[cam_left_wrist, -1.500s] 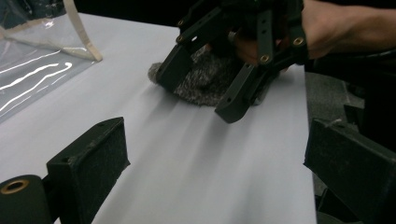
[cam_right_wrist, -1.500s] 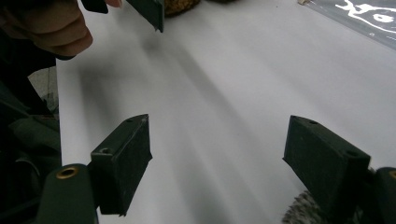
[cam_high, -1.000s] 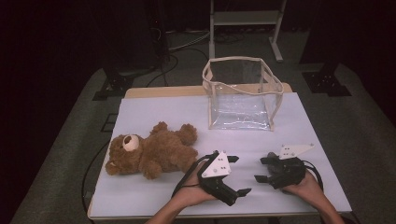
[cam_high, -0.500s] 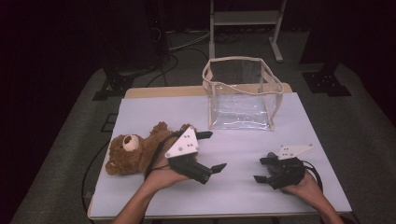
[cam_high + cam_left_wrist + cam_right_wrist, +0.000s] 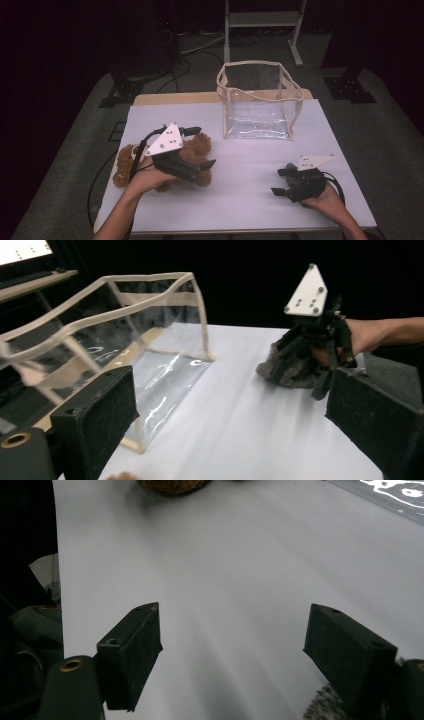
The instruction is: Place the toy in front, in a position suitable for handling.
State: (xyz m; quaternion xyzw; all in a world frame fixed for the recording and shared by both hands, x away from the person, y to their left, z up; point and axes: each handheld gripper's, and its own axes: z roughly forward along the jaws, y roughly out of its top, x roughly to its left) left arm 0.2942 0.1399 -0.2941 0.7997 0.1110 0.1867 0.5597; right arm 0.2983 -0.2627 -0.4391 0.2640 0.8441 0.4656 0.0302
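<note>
A brown teddy bear (image 5: 131, 165) lies on the left of the white table (image 5: 250, 200). My left gripper (image 5: 200, 147) hovers over the bear's body, open, its jaws pointing right with nothing between them. In the left gripper view my left gripper (image 5: 235, 415) stands wide open, facing the clear bag (image 5: 100, 335), and a tuft of bear fur (image 5: 122, 476) shows at the bottom edge. My right gripper (image 5: 279, 181) rests at the front right, open. In its own view my right gripper (image 5: 240, 650) frames bare table, with the bear (image 5: 172, 485) far off.
A clear plastic bag (image 5: 257, 100) with cream trim stands open-topped at the back centre. A grey fuzzy lump (image 5: 287, 372) sits under the right gripper (image 5: 315, 340); its edge (image 5: 325, 705) shows by the right jaw. Cables trail on the dark floor around the table.
My left gripper has moved left from the front middle of the table to above the teddy bear. The right gripper has stayed in place.
</note>
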